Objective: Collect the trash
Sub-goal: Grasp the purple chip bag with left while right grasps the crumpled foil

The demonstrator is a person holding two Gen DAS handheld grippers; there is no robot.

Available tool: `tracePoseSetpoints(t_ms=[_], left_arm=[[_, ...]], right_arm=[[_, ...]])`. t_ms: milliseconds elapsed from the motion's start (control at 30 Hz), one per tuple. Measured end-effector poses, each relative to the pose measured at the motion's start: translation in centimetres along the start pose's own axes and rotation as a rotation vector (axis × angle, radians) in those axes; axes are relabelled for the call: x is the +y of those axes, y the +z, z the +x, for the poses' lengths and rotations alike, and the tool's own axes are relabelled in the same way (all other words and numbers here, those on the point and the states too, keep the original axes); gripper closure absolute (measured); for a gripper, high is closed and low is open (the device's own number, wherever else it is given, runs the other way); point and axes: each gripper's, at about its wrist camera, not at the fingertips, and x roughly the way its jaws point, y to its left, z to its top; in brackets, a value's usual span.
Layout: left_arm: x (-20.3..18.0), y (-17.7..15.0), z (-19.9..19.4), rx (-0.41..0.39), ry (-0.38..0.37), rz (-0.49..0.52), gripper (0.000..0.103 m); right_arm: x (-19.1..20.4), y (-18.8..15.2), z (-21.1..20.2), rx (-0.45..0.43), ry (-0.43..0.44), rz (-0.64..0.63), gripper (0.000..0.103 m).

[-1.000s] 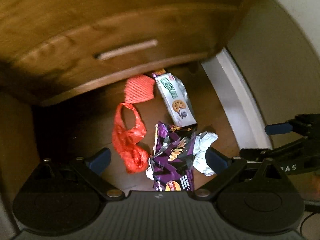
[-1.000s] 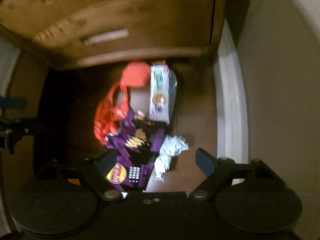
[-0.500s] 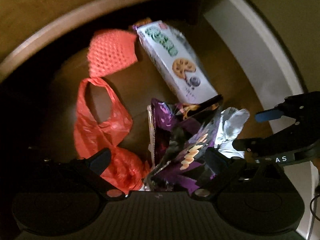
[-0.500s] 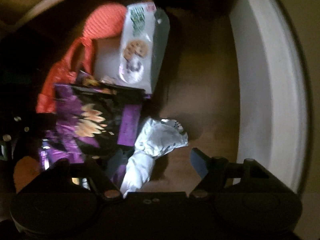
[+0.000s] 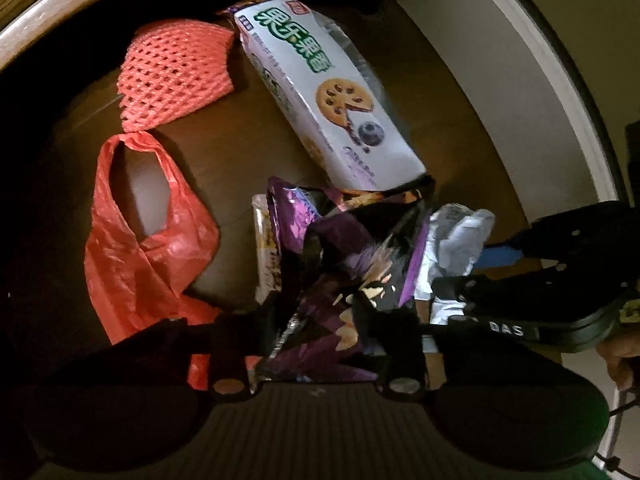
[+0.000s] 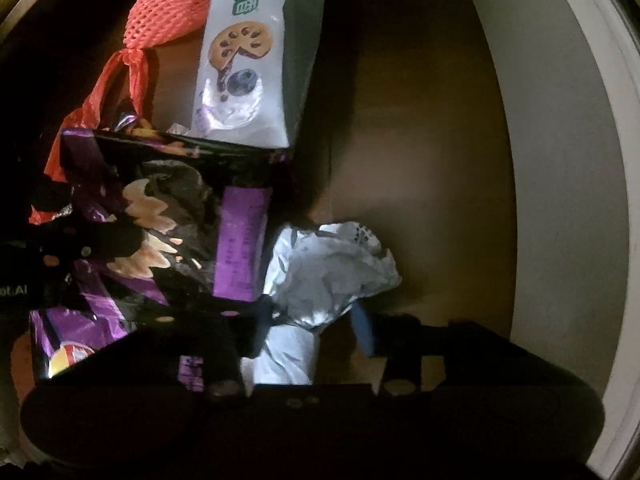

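A crumpled purple snack bag lies on the brown floor, bunched up between the pads of my left gripper, whose jaws are closing on it. To its right a crumpled silver wrapper sits between the fingers of my right gripper, which is also closing, its blue pad tip against the foil. In the left wrist view the right gripper reaches in from the right to the silver wrapper. A red plastic bag, a red foam net and a white biscuit pack lie beyond.
The rounded wooden base of a cabinet borders the litter at the top. A white baseboard and wall run down the right side. Bare floor shows between the litter and the baseboard. A person's hand holds the right gripper.
Both grippers have dropped down onto the litter and their jaws have narrowed: the left around the purple bag, which now bunches up, and the right around the silver wrapper.
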Motion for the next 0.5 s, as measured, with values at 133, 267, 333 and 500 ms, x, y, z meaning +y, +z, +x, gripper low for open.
tracePoseSetpoints(t_ms=[133, 267, 333, 500], left_arm=[[-1.5, -0.6, -1.4, -0.024, 0.033, 0.015, 0.077], [-3.5, -1.3, -3.3, -0.042, 0.047, 0.033, 0.089], [-4.5, -1.9, -4.5, -0.053, 0.051, 0.039, 0.094], [-6.1, -3.0, -7.9, -0.072, 0.076, 0.051, 0.095]], right_arm=[[0.1, -0.6, -0.5, 0.021, -0.021, 0.022, 0.079], [0.5, -2.1, -2.4, 0.002, -0.01, 0.036, 0.081], [0.8, -2.9, -3.8, -0.013, -0.008, 0.033, 0.082], [0.9, -5.3, -8.0, -0.032, -0.005, 0.058, 0.082]])
